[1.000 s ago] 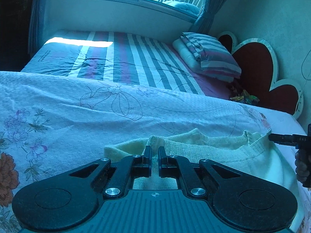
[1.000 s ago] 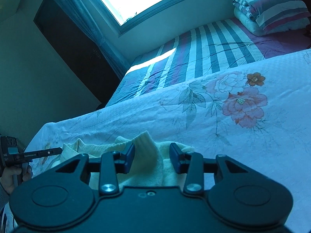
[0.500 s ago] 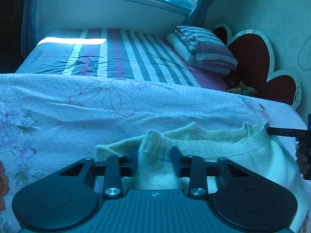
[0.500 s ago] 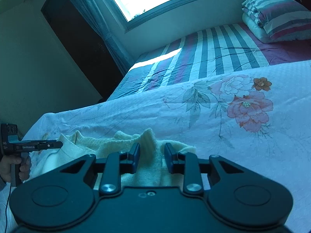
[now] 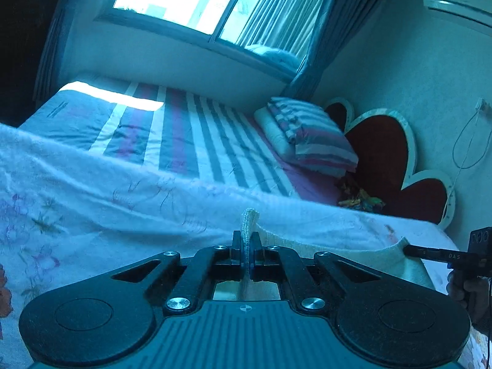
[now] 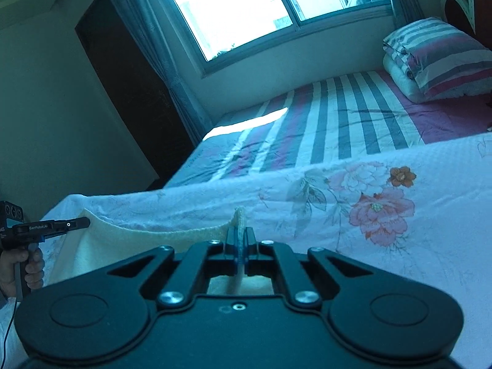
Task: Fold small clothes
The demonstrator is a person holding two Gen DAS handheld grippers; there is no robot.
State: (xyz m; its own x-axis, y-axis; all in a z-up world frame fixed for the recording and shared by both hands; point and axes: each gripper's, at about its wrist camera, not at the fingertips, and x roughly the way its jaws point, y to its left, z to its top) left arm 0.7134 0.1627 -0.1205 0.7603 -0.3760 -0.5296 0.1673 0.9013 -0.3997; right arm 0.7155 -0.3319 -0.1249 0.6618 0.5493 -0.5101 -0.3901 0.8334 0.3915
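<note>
a small pale yellow knitted garment lies at the near edge of a bed, at six o'clock in both wrist views, on a white quilted bedspread printed with flowers. its ribbed top edge is pulled taut between two black two-finger grippers. the left gripper has its jaws pressed together on one upstanding corner of the knit. the right gripper is clamped the same way on the opposite corner. in the left view the right gripper's tip reaches in from three o'clock, a hand on its handle; in the right view the left gripper comes in from nine o'clock, also hand-held.

beyond the bedspread, at twelve o'clock, lie a striped grey, white and mauve sheet, a striped folded pillow and a bright window.

judging by this, the fold is only beginning: both corners are secured, but no crease shows, and carrying the edge over the body of the garment is still to do.
</note>
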